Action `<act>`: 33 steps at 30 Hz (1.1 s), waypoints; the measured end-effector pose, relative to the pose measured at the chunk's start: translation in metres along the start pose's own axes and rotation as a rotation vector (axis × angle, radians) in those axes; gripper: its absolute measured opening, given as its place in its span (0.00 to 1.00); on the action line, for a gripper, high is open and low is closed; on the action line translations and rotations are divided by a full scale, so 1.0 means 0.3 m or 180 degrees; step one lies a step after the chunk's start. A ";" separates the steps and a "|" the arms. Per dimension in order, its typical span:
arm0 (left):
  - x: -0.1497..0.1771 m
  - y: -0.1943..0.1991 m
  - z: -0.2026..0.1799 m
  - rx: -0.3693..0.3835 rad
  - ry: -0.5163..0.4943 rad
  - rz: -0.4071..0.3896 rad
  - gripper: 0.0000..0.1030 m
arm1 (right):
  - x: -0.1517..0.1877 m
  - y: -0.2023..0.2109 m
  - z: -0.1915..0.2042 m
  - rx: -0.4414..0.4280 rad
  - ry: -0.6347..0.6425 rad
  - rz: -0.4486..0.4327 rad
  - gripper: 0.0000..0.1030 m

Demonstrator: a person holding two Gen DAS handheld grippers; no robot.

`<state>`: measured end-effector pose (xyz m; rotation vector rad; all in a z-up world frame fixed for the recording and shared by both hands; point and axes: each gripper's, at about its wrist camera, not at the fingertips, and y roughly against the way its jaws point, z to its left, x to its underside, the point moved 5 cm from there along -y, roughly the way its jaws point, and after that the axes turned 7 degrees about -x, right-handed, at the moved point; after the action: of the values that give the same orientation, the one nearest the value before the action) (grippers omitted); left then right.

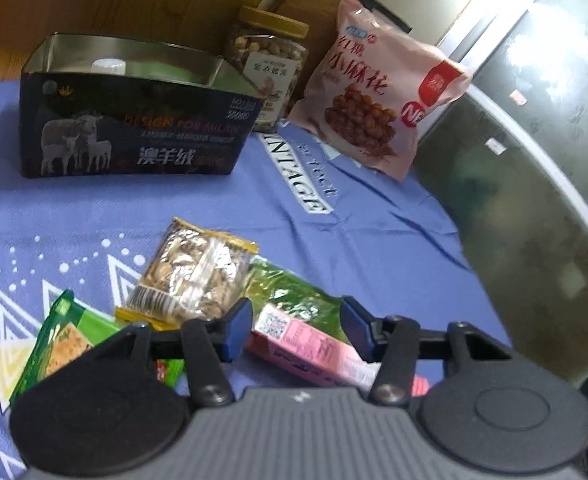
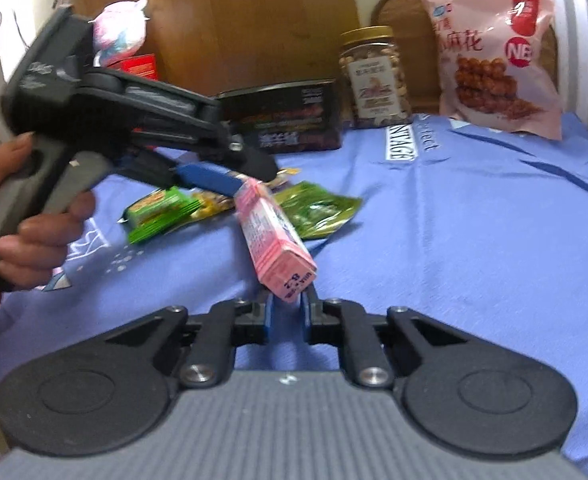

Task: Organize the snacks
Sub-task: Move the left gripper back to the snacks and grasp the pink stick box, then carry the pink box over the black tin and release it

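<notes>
A pink carton [image 2: 274, 236] hangs tilted over the blue cloth [image 2: 453, 220]. My right gripper [image 2: 288, 304] is shut on its near end. My left gripper [image 2: 250, 180], held by a hand [image 2: 34, 236], has a blue finger on the far end. In the left wrist view the pink carton [image 1: 313, 344] runs slantwise between the left gripper's [image 1: 297, 328] pads and touches both. Under it lie a seed packet [image 1: 190, 280], a shiny green packet [image 1: 294, 292] and a green cracker packet [image 1: 66, 340]. An open dark tin [image 1: 134, 128] stands behind them.
A jar of nuts [image 1: 268, 56] and a big pink snack bag [image 1: 377, 92] stand at the back, against a wooden board. A cardboard box [image 2: 254, 20], a red box [image 2: 140, 65] and a pink-white soft thing [image 2: 122, 28] are at the far left. The table's edge [image 1: 533, 208] curves along the right.
</notes>
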<state>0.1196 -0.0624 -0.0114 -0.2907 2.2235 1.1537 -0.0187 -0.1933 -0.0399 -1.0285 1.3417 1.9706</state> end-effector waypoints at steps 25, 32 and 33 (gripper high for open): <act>0.105 0.041 -0.016 0.0048 0.0013 0.0230 0.58 | -0.036 0.063 -0.103 0.0219 0.0376 -0.0005 0.52; 0.119 0.012 -0.051 -0.0082 -0.0140 0.0253 0.49 | -0.016 0.021 -0.059 0.0358 0.0434 0.0051 0.29; 0.110 0.021 -0.051 -0.0091 -0.0132 0.0222 0.49 | -0.022 0.027 -0.058 0.0367 0.0419 0.0019 0.29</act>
<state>0.0844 -0.0683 -0.0206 -0.2005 2.1978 1.2185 -0.0161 -0.2126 -0.0339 -1.1163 1.5117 1.8335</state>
